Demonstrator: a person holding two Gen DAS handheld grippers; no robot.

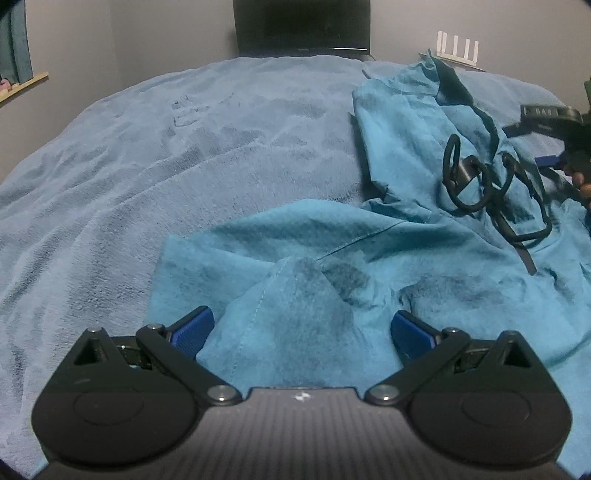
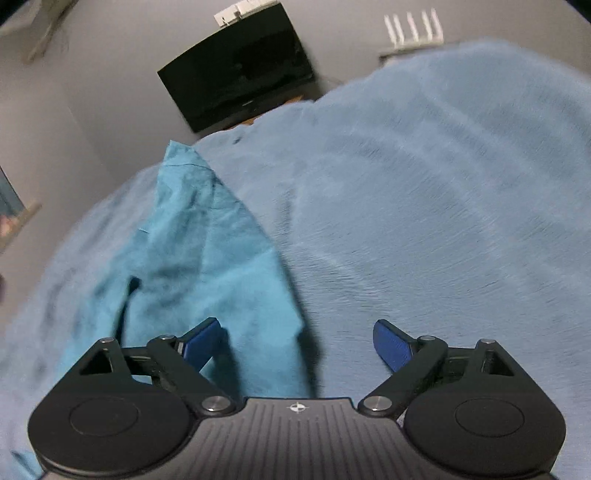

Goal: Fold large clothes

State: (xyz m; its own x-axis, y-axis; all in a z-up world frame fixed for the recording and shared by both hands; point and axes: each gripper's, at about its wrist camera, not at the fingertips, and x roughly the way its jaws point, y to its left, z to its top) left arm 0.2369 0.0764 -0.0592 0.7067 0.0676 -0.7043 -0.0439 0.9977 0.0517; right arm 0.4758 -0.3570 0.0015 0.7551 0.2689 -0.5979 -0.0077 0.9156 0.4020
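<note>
A large teal garment (image 1: 406,155) lies crumpled on the right half of a bed covered by a pale blue fleece blanket (image 1: 184,147). Black drawcords (image 1: 480,177) loop over its upper part. My left gripper (image 1: 303,328) is open, its blue pads (image 1: 195,328) wide apart, and a raised fold of the teal cloth sits between them. In the right wrist view my right gripper (image 2: 298,343) is open over the blanket (image 2: 424,221). The garment's edge (image 2: 207,258) reaches in beside its left pad. A person's hand (image 1: 580,182) shows at the far right of the left wrist view.
A black screen (image 1: 303,26) stands against the grey wall behind the bed, also in the right wrist view (image 2: 236,66). A white router with antennas (image 1: 456,48) sits to its right. A wooden shelf (image 1: 22,85) and a curtain are on the left wall.
</note>
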